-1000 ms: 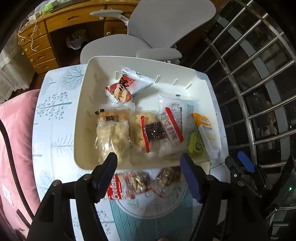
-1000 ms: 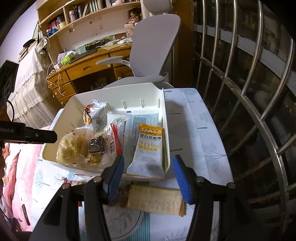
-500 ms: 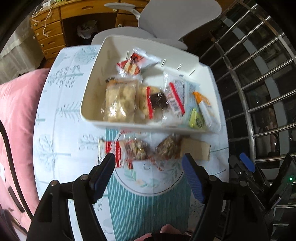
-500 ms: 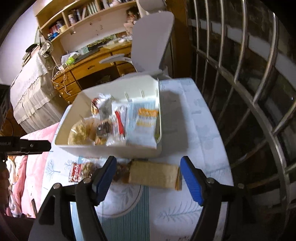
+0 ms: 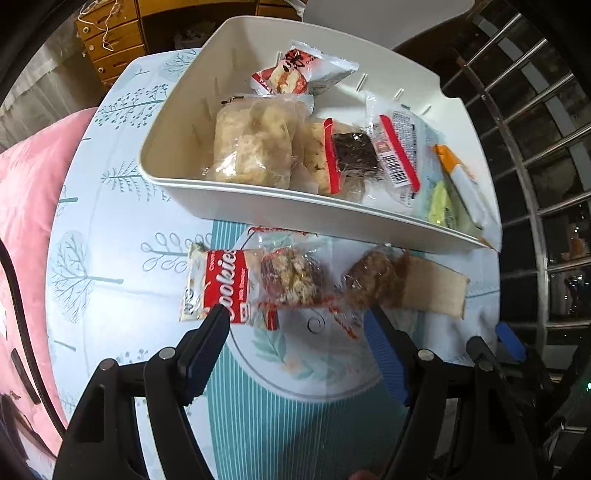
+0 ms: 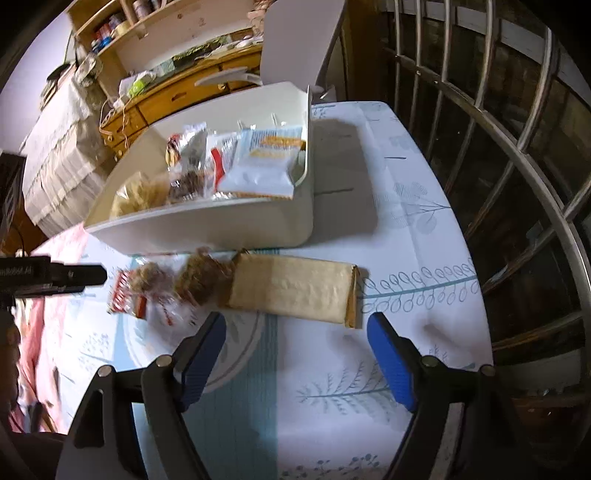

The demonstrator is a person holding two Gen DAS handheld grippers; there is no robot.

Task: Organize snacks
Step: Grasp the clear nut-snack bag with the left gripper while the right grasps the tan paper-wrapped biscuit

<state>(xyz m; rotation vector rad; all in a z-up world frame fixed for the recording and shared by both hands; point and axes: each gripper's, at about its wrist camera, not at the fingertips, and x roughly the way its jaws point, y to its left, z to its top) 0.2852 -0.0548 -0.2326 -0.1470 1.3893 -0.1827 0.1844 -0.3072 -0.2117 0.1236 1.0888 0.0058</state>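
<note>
— Views? Left wrist alone shows the cookies packet (image 5: 218, 284) label; right wrist shows the tan bar (image 6: 291, 290) whole, before the bin (image 6: 207, 225).
— Changes? Both views sit lower than earlier. Left gripper (image 5: 297, 332) released, empty; right gripper (image 6: 297, 338) opening, empty.

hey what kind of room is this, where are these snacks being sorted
Most likely a home study or bedroom. A wooden desk with drawers and a shelf of books above it stand behind a grey office chair, and the snack bin sits on a small table with a tree-print cloth.
</note>
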